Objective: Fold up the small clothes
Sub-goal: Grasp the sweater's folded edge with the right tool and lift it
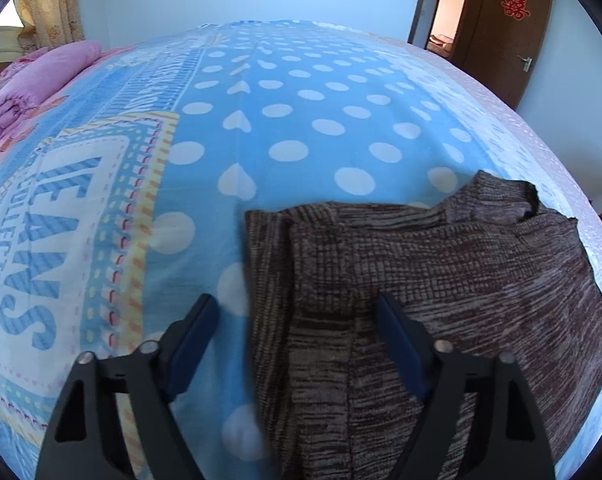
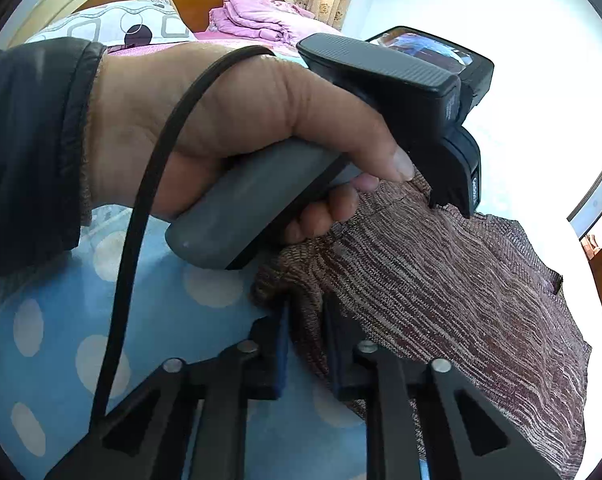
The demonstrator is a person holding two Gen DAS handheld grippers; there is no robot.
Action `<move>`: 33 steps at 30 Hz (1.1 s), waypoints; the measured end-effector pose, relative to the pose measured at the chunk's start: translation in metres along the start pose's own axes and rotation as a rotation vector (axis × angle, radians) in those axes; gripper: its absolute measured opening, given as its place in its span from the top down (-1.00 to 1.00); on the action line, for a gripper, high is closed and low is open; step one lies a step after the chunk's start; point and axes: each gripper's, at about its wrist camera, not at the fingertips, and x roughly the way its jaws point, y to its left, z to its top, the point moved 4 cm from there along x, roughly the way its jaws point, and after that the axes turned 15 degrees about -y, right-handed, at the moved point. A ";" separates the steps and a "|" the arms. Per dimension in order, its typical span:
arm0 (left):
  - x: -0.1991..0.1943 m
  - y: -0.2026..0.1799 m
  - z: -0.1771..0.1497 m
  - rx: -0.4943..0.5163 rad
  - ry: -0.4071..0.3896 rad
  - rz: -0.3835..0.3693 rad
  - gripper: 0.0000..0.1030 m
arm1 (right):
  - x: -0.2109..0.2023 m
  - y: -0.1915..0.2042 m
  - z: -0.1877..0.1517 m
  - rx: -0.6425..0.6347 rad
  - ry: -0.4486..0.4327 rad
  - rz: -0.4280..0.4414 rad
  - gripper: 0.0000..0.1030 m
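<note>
My right gripper (image 2: pixel 305 344) pinches the brown knit garment's (image 1: pixel 441 280) edge; my left gripper (image 1: pixel 297 320) straddles its other edge, jaws wide. A thin pinch could slip when lifted.

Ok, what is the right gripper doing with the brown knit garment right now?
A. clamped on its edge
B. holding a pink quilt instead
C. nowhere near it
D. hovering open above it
A: in the right wrist view the right gripper has its jaws pinched on a bunched edge of the brown knit garment.
</note>
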 end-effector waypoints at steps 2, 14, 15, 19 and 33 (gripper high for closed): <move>-0.001 -0.004 0.000 -0.028 0.008 -0.065 0.02 | 0.000 -0.004 0.000 0.021 -0.002 0.001 0.82; -0.018 -0.009 0.008 -0.075 0.045 -0.101 0.69 | -0.029 -0.035 0.000 0.140 -0.053 0.014 0.85; -0.020 -0.008 0.009 -0.088 0.049 -0.102 0.69 | -0.034 -0.039 0.001 0.147 -0.061 0.012 0.85; -0.033 -0.012 0.018 -0.126 0.033 -0.102 0.69 | -0.051 -0.059 -0.001 0.201 -0.085 0.006 0.85; -0.079 -0.071 0.065 -0.163 -0.050 -0.182 0.70 | -0.109 -0.130 -0.020 0.434 -0.162 0.030 0.86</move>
